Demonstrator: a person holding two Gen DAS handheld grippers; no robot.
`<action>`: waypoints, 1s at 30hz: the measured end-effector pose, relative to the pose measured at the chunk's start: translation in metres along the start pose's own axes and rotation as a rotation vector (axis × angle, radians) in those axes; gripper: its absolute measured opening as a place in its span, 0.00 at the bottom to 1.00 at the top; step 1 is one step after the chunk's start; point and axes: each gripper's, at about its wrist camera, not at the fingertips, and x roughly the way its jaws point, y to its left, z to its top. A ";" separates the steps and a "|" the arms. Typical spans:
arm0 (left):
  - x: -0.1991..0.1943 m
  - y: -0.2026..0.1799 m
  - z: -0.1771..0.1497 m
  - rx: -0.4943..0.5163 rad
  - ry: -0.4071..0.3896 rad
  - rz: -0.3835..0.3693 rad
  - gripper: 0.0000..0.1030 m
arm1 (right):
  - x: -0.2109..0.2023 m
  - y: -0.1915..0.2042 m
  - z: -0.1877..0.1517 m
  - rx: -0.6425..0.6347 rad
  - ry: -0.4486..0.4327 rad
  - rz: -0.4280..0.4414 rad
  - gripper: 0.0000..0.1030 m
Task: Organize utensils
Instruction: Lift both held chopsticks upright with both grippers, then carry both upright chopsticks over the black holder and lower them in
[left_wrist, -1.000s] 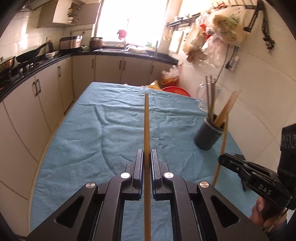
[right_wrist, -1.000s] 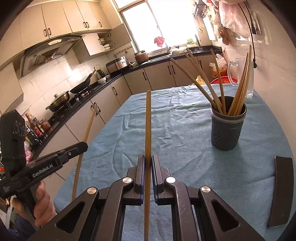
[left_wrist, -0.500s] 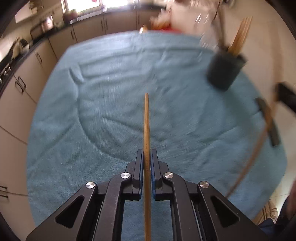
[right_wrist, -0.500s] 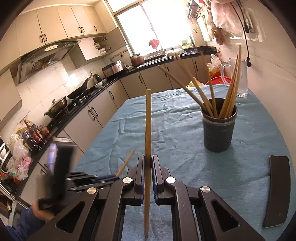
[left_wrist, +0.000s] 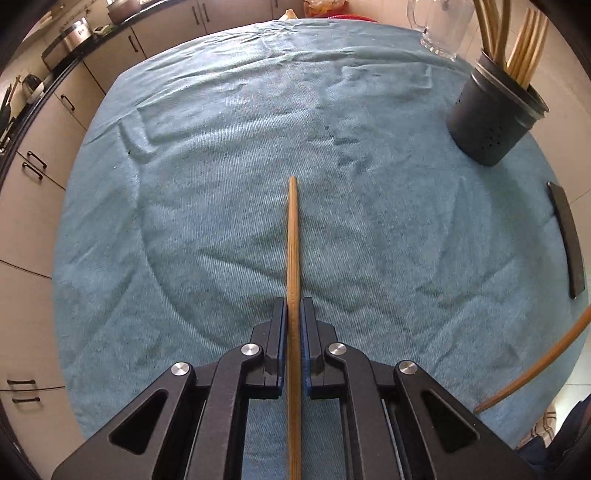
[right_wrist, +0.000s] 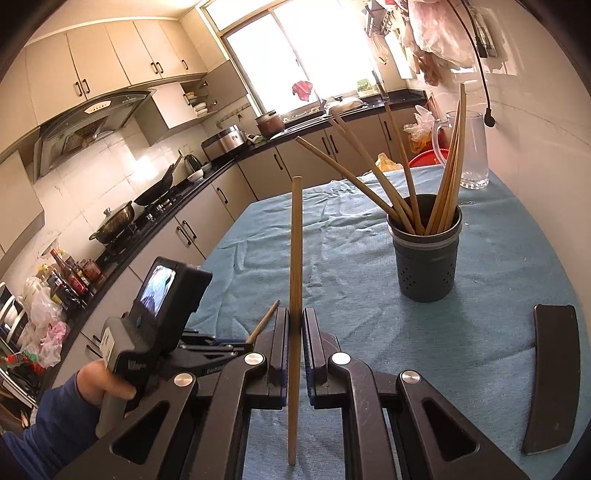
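Chopstick (left_wrist: 293, 251) clamped between the closed left gripper (left_wrist: 293, 314), pointing to twelve o'clock over the blue cloth (left_wrist: 184, 221), second chopstick (right_wrist: 295, 258) pinched upright in the closed right gripper (right_wrist: 294, 317), dark holder (right_wrist: 426, 258) of chopsticks at two o'clock, black rest (right_wrist: 550, 384) at three

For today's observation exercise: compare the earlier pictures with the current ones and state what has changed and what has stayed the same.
The left gripper has tipped downward and swung low toward the blue cloth, so its view now looks down on the table. It still clamps its chopstick. The right gripper has barely moved, still holding its chopstick. The dark holder stays put.
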 end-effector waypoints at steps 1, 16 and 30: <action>-0.001 0.003 0.000 -0.016 -0.021 -0.026 0.06 | -0.001 0.000 0.000 0.001 -0.002 0.000 0.08; -0.147 0.005 -0.043 -0.039 -0.709 -0.121 0.06 | -0.025 0.002 0.008 -0.004 -0.092 -0.029 0.08; -0.189 -0.059 0.015 0.032 -0.871 -0.223 0.06 | -0.084 -0.025 0.050 -0.003 -0.257 -0.096 0.08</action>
